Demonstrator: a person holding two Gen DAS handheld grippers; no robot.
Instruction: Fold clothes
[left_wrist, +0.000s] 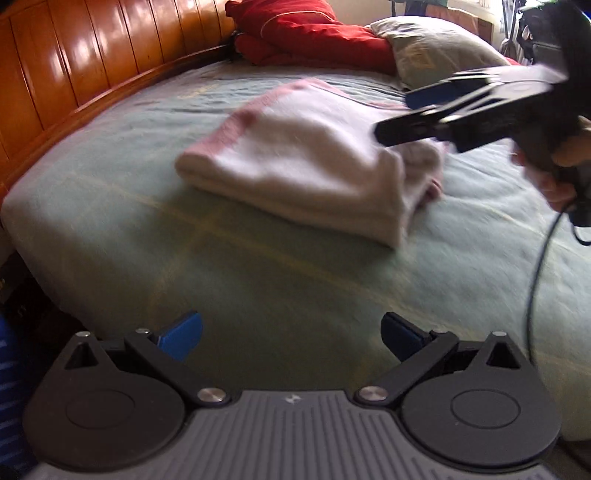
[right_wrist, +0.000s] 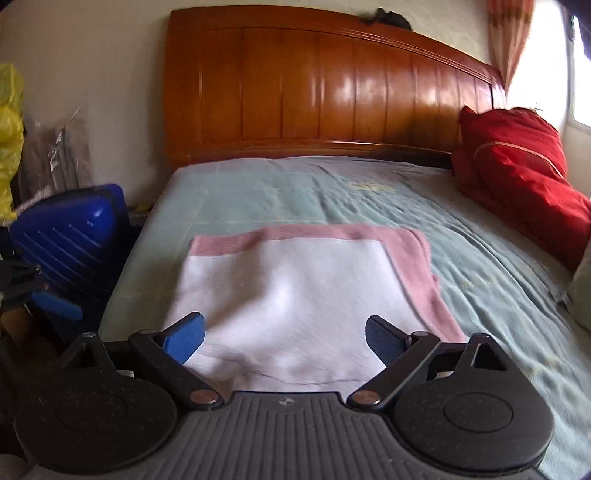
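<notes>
Daylight comes in from a window (right_wrist: 580, 74) at the far right of the right wrist view, blown out to pure white; the curtain (right_wrist: 511, 33) beside it glows; the headboard (right_wrist: 332, 92) throws back streaky white glare in both views; the bed (right_wrist: 258, 192) is evenly lit, soft shadows only. Everything's a bit smeared by motion blur; the towel (left_wrist: 303, 162) is mushy in the left wrist view, and the right claw (left_wrist: 399, 118) there is streaked too. Fisheye bends the headboard into a curve; corners go dark.
</notes>
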